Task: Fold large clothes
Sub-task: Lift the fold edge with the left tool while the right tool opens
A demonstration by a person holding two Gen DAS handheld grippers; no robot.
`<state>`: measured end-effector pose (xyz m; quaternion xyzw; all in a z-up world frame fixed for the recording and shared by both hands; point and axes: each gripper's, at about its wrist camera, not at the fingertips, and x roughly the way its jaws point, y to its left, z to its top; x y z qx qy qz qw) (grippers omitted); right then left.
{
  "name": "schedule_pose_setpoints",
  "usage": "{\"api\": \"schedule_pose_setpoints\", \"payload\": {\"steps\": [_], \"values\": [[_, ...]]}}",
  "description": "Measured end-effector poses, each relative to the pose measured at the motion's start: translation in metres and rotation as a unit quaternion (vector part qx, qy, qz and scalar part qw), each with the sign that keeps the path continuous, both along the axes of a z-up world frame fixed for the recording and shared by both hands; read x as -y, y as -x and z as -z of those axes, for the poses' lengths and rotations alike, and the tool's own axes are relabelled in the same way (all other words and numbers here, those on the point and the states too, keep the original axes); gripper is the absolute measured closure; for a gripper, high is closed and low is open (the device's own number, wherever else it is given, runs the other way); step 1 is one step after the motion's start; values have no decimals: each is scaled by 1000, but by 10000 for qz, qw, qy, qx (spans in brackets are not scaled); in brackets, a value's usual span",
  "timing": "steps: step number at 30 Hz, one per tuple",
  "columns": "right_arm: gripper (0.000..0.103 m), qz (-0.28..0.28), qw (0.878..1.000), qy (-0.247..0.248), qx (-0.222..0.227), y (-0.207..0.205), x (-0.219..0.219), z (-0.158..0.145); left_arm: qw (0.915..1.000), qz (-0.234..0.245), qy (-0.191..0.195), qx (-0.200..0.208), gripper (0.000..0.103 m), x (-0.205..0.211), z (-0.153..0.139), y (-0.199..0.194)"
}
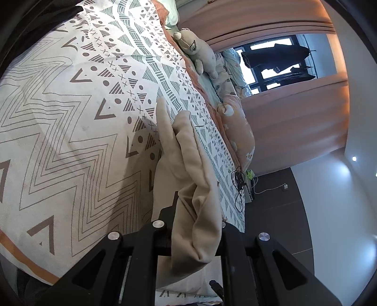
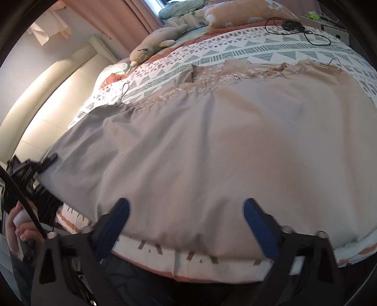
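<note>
A large beige garment (image 2: pixel 212 141) lies spread flat over the patterned bedspread (image 2: pixel 259 50). Its gathered lace top edge points to the far side. My right gripper (image 2: pixel 186 211) is open, its blue-padded fingers (image 2: pixel 117 219) just above the garment's near hem, holding nothing. My left gripper (image 1: pixel 195 235) is shut on a bunched fold of the beige garment (image 1: pixel 188 176) and holds it up off the bedspread (image 1: pixel 70 117). The left gripper also shows at the far left of the right wrist view (image 2: pixel 47 162), at the garment's edge.
A grey plush toy (image 2: pixel 153 49) and an orange pillow (image 2: pixel 247 13) lie at the far side of the bed. A black cable with a charger (image 2: pixel 297 28) lies on the bedspread's far right. Pink curtains (image 1: pixel 294 113) and a padded headboard (image 2: pixel 47 106) border the bed.
</note>
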<state>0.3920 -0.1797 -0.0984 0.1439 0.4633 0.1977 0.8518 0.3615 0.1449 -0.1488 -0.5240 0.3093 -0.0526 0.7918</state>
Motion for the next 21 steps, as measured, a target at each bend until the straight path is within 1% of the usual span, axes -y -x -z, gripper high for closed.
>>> {"api": "schedule_pose_setpoints", "payload": {"steps": [1,4,5,7,12,18,19,21], "values": [[55,5,10000,52,-35,4,2,1,10000,10,12,26,90,1,-2,-1],[66,-25,9998,103,-148,11,-1,6,9999,29,36,102,90,3,-5,0],[68,-70,9997,144,-182,12,-3,8,9999,36,41,119,90,3,-6,1],[69,-125,9994,206,-257,8,-8,12,9999,49,58,137,90,2,-7,1],[70,12,9983,226,-531,-15,-13,27,9997,87,117,186,90,3,-10,-5],[70,-8,9979,375,-519,-29,-27,32,9993,157,199,271,90,10,-17,-15],[71,2,9978,386,-545,-34,-28,33,9991,174,250,299,90,11,-19,-17],[76,48,9974,434,-576,-42,-31,36,9984,199,380,372,91,11,-23,-18]]}}
